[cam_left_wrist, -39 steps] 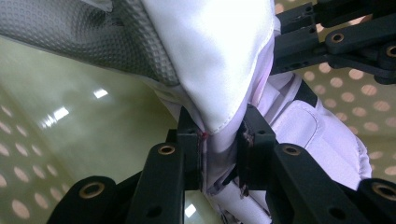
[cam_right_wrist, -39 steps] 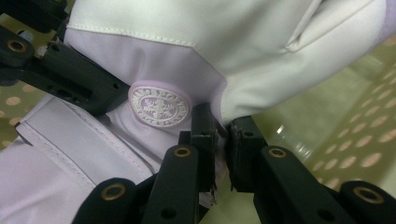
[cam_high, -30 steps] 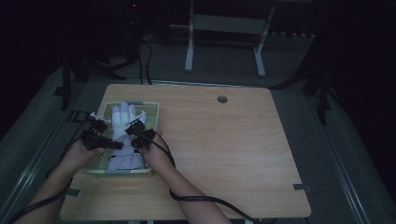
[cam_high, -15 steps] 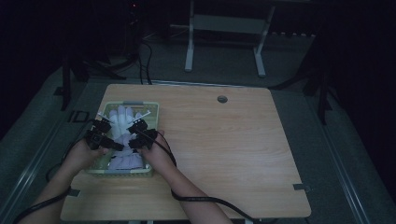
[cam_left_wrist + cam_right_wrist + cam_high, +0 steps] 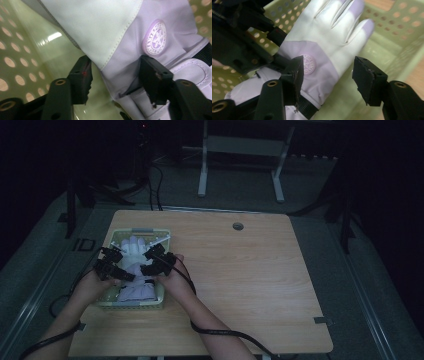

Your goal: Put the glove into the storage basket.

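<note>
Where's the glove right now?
The glove lies in the green basket at the table's left in the high view, between both grippers.

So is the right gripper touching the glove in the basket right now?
Cannot tell. In the right gripper view the right gripper has its jaws spread above the glove, just opened, nothing pinched; the left jaw overlaps the glove, so no plain gap shows.

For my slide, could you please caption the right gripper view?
Right gripper, jaws apart, above a white-and-lilac glove lying in a green perforated basket.
</note>
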Motion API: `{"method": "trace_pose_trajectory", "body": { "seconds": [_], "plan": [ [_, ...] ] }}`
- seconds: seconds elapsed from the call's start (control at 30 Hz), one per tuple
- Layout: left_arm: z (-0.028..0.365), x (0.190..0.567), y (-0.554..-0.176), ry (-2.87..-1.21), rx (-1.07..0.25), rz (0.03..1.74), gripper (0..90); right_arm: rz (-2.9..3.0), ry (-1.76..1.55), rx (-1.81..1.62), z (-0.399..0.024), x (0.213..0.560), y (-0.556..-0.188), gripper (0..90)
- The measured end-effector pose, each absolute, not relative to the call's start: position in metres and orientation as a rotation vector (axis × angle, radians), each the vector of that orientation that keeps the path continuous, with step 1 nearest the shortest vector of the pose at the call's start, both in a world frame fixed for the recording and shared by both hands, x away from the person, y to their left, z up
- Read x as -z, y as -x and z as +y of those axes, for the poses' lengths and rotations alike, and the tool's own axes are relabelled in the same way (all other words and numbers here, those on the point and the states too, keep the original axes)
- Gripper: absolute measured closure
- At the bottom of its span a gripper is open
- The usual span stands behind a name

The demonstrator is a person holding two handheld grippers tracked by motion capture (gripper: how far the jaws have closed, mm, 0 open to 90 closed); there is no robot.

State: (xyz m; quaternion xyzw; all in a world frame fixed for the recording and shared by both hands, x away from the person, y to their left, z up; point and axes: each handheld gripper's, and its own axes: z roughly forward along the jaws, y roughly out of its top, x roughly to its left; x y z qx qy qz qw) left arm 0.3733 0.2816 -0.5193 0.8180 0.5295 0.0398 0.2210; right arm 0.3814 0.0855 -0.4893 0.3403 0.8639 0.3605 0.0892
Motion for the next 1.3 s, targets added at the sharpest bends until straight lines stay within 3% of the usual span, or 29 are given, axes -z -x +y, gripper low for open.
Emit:
{"method": "trace_pose_trajectory", "body": {
  "seconds": [0.07, 0.17, 0.23, 0.3, 0.7, 1.3],
  "plan": [
    [0.282, 0.517, -0.370, -2.245, -0.145, 1.424, 33.8, 2.563, -1.012, -1.128, 0.080, 0.487, -0.382, 39.3],
    [0.280, 0.514, -0.365, -2.248, -0.260, 1.389, 15.8, 2.558, -1.008, -1.156, 0.076, 0.484, -0.383, 36.4],
    [0.281, 0.510, -0.361, -2.198, -0.341, 1.336, 13.8, 2.580, -0.990, -1.200, 0.070, 0.481, -0.385, 23.1],
    [0.282, 0.507, -0.358, -2.163, -0.394, 1.320, 1.9, 2.591, -0.953, -1.231, 0.066, 0.479, -0.385, 16.8],
    [0.263, 0.485, -0.343, -2.041, -0.481, 1.232, 1.2, 2.506, -0.871, -1.321, 0.033, 0.461, -0.387, 14.8],
    [0.205, 0.471, -0.337, -1.969, -0.337, 1.128, 1.3, 2.481, -0.873, -1.289, -0.025, 0.462, -0.384, 14.7]
  ]
}}
